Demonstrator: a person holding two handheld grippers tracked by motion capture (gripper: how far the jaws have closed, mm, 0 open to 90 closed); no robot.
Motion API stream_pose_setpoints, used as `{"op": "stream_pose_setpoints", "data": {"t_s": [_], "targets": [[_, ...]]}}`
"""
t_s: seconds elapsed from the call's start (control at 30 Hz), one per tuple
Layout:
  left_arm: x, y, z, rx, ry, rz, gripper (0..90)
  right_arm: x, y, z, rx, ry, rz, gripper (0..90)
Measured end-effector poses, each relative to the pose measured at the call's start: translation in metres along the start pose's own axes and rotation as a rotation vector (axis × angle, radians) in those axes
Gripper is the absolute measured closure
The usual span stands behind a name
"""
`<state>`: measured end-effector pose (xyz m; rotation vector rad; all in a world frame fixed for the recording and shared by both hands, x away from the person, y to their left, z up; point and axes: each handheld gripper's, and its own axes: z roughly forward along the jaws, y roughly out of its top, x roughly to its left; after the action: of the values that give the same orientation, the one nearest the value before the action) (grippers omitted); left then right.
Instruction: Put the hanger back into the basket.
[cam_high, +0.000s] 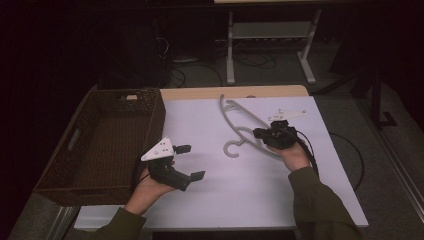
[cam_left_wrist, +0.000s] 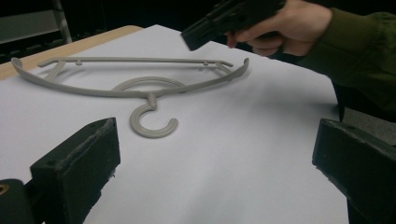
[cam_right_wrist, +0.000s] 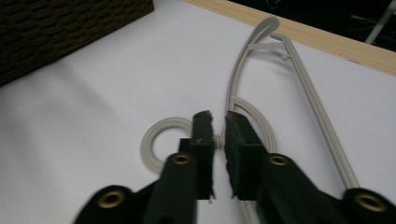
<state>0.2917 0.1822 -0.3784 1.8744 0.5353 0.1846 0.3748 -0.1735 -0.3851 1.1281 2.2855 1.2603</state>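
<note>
Grey plastic hanger (cam_high: 243, 126) lies flat on the white table top (cam_high: 215, 200), w/ its hook curled toward the person and its arms running diagonally toward the far edge. Right gripper (cam_high: 260, 133) sits over the hanger's middle, held by the right hand (cam_high: 292, 155); in the right gripper view (cam_right_wrist: 217, 135) the two black jaws stand nearly together, pinching the thin neck where hook meets body, hook ring just left of the jaws, long arm and straight bar (cam_right_wrist: 308, 88) stretching away to the upper right. Left gripper (cam_high: 190, 162) is well apart from the hanger, near the table's left-centre, held by the left hand (cam_high: 150, 187) just beside a dark wicker basket (cam_high: 52, 165). Its jaws are wide apart w/ nothing between; left gripper view looks across bare table at the hanger (cam_left_wrist: 140, 86) side-on, hook (cam_left_wrist: 152, 122) nearest, and the right hand (cam_left_wrist: 285, 23) gripping its tool above the hanger's right end. Wood table edge (cam_high: 230, 92) shows past the white sheet.
</note>
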Motion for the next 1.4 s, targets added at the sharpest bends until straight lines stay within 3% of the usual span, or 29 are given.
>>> {"op": "stream_pose_setpoints", "data": {"t_s": [0.1,0.4,0.67,1.17,1.4], "targets": [[0.001,-0.001,0.0,0.004,-0.003,0.001,0.8,-0.006,0.002,0.017,0.033,0.001,0.009,89.0],[0.002,-0.002,0.0,0.004,-0.004,-0.001,0.8,-0.012,0.002,0.066,0.127,-0.012,0.016,89.2],[0.002,-0.001,0.001,0.004,-0.007,0.0,0.8,-0.019,0.012,0.096,0.163,-0.043,0.015,89.2],[0.002,-0.001,0.001,0.005,-0.008,0.001,0.8,-0.023,0.013,0.115,0.228,-0.048,0.001,89.3],[0.002,-0.001,0.001,0.008,-0.01,0.001,0.8,-0.02,0.01,0.117,0.242,0.011,0.002,89.4]]}}
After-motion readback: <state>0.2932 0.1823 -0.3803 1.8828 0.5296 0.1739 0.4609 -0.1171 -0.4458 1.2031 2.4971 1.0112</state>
